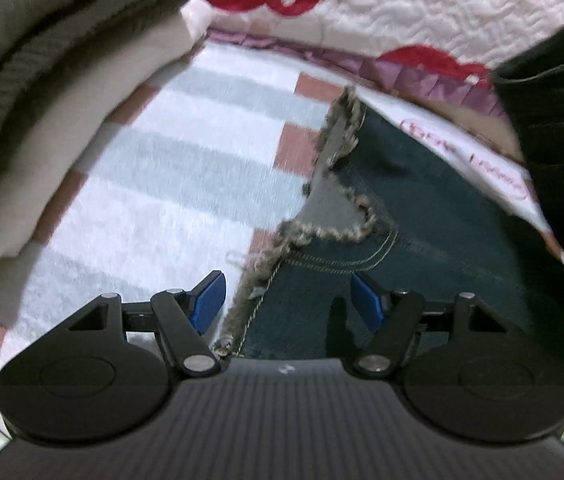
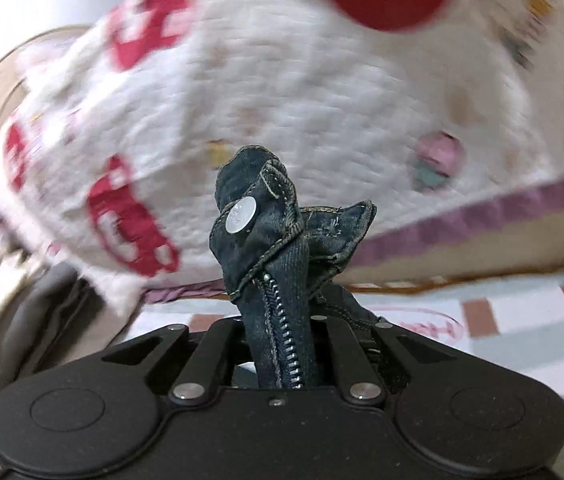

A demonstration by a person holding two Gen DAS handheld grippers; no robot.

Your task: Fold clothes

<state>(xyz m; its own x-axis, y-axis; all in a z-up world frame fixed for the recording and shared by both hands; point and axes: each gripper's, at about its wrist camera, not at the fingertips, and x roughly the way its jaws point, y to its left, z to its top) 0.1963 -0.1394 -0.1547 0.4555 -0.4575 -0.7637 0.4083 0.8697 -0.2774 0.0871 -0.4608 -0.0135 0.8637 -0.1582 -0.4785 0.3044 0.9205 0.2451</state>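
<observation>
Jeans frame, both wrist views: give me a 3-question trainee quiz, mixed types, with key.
1. True or false: the right gripper is shut on the jeans at the fly, with the metal button and zipper showing above it.
2. Multiple choice: the left gripper is
A. shut on the frayed hem
B. open, over the frayed hem
C. open, holding the folded stack
3. Fill in: the folded clothes lie at the upper ____ of the left wrist view.

Key: 1 true; 2 B; 3 left
</observation>
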